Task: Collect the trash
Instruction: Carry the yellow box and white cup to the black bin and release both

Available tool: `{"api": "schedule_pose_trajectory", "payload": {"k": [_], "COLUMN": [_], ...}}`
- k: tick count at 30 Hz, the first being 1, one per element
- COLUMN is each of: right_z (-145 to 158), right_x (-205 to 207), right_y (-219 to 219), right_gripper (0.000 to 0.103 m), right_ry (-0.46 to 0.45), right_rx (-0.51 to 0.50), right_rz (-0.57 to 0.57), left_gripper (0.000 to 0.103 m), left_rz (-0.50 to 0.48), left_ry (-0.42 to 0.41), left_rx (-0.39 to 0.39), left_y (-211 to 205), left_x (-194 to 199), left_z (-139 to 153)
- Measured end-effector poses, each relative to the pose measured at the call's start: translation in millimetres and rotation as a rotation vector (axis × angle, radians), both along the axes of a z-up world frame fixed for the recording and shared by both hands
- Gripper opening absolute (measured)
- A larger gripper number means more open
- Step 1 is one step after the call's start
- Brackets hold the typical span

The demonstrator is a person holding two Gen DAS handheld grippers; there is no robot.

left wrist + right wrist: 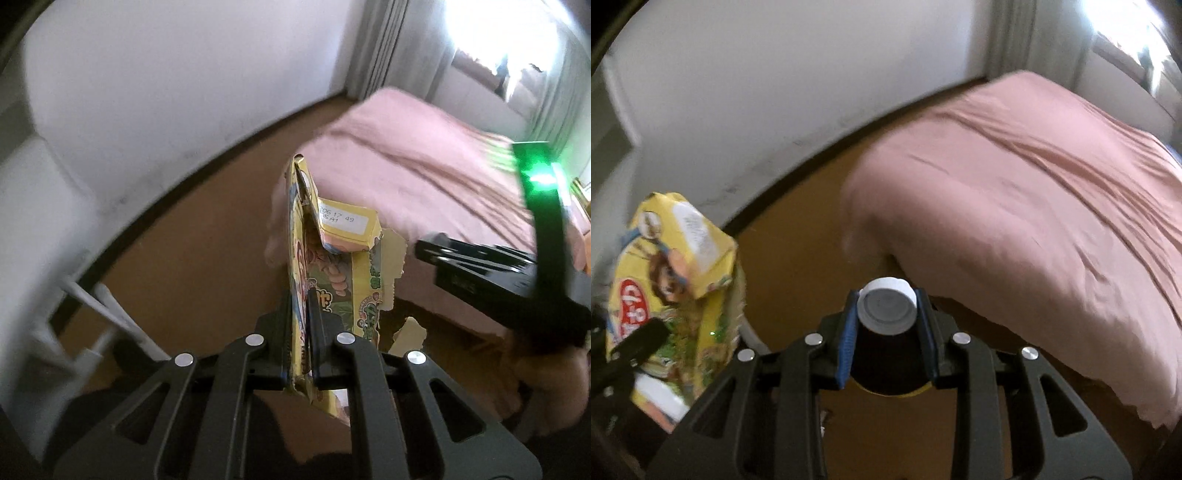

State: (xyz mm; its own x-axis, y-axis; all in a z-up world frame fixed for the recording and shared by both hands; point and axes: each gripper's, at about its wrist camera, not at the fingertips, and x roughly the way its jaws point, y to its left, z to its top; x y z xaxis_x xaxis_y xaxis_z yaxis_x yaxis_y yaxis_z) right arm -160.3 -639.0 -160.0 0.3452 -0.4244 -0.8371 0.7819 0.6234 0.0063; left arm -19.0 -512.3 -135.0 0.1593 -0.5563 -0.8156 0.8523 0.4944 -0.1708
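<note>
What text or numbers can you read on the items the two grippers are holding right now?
"06 17 49" on the white date sticker on the yellow snack box's top flap; a digit before it is cut off.
"S A1" on the line below, first characters unclear.
Red logo and green side print on the box: too blurred to read.
White bottle cap: no text visible.

The bed (1034, 206) stands on the floor (798, 266), with the wall (775, 74) behind it. Before the bed's near corner hangs the bottle (886, 314); the torn carton (679, 295) is left of the bottle, well apart from the bed.
</note>
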Motion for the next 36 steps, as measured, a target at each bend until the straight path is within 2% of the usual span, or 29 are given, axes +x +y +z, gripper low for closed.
{"api": "schedule_pose_trajectory", "payload": {"k": [2,6,11,13,19,20,21,22,24,29,31,34,36], "right_z": [-22,-57,-86,-94,-92,-92,-93,-94,-94,-97,-96,-92,-87], "right_x": [-8,-22,-31,-34,-34,-34,-35,-35,-34,-30,-30,-31,-30], "right_y": [-16,-42,-56,-60,-61,-62,-63,-64,-67,-68,-70,-69,-68], "right_gripper": [0.031,0.031,0.031,0.031,0.031,0.031,0.031,0.031,0.031,0.031,0.033,0.067,0.069], "right_ry": [0.054,0.069,0.076,0.074,0.052,0.048,0.042,0.037,0.035,0.035,0.027,0.012,0.009], "right_rx": [0.017,0.102,0.197,0.223,0.243,0.247,0.251,0.259,0.269,0.275,0.278,0.271,0.252], "right_rz": [-0.029,-0.055,-0.077,-0.084,-0.096,-0.100,-0.103,-0.105,-0.104,-0.105,-0.113,-0.123,-0.124], "left_gripper": [0.007,0.007,0.007,0.007,0.010,0.014,0.027,0.046,0.060,0.062,0.067,0.072,0.075], "left_rz": [-0.004,-0.027,-0.019,-0.035,-0.070,-0.076,-0.081,-0.081,-0.067,-0.065,-0.057,-0.048,-0.045], "left_ry": [0.102,0.024,0.083,0.082,0.072,0.062,0.052,0.048,0.033,0.023,0.025,0.025,0.024], "left_rx": [0.043,0.109,0.168,0.182,0.191,0.192,0.193,0.188,0.159,0.142,0.133,0.129,0.123], "left_y": [-25,-58,-101,-107,-116,-118,-121,-122,-120,-120,-118,-111,-105], "left_x": [6,-9,-3,-6,-13,-13,-14,-16,-16,-15,-13,-11,-9], "left_z": [-32,-68,-112,-122,-135,-134,-134,-132,-126,-120,-116,-111,-107]}}
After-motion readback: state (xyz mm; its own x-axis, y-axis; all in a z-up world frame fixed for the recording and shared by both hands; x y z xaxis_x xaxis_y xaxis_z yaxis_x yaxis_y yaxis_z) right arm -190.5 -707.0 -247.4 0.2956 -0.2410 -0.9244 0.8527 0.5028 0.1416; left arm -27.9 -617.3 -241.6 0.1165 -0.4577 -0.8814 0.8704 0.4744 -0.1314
